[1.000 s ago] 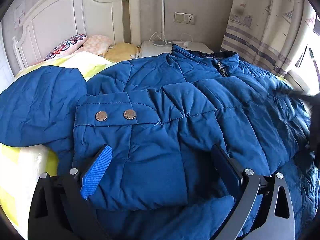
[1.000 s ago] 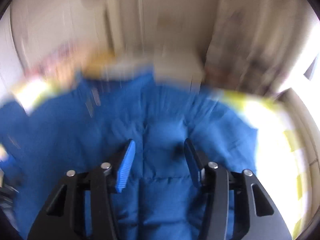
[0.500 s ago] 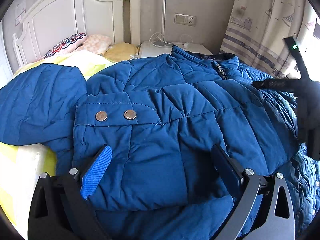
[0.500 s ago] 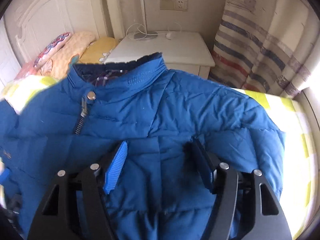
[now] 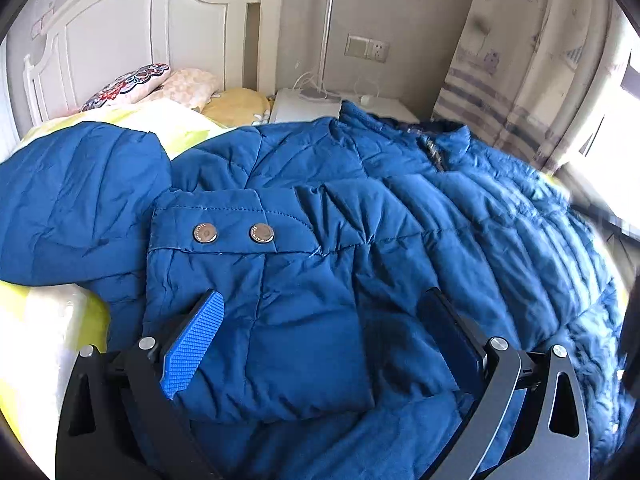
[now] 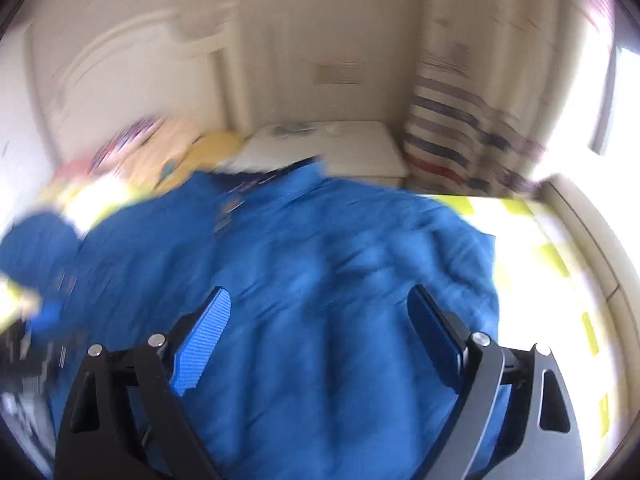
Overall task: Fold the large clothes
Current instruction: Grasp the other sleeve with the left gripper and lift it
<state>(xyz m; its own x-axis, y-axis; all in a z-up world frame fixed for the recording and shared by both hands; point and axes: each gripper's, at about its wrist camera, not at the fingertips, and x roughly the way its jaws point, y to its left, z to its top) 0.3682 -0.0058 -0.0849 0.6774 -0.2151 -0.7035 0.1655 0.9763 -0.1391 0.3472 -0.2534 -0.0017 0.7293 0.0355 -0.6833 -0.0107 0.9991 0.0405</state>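
— On the bed (image 5: 48, 344), what lies there?
— Spread across the yellow sheet is a blue jacket (image 5: 360, 216), its collar (image 5: 440, 136) toward the nightstand (image 5: 308, 104). One sleeve (image 5: 264, 304) is folded over the front, its cuff with two snaps (image 5: 234, 233) facing up. A rounded blue part, maybe the hood, lies at the left.
— And the left gripper (image 5: 320, 332)?
— Released: its jaws stand wide over the folded sleeve, the pads (image 5: 196, 344) either side of it and not pressing on it.
— The right gripper (image 6: 320, 320)?
— Its jaws are opening. That view is blurred, but the jacket (image 6: 320, 280) shows below and between the fingers, which do not pinch it.
— Anything else?
— Pillows (image 5: 160, 84) by the headboard (image 5: 120, 40), a striped curtain (image 5: 500, 80) at the right.
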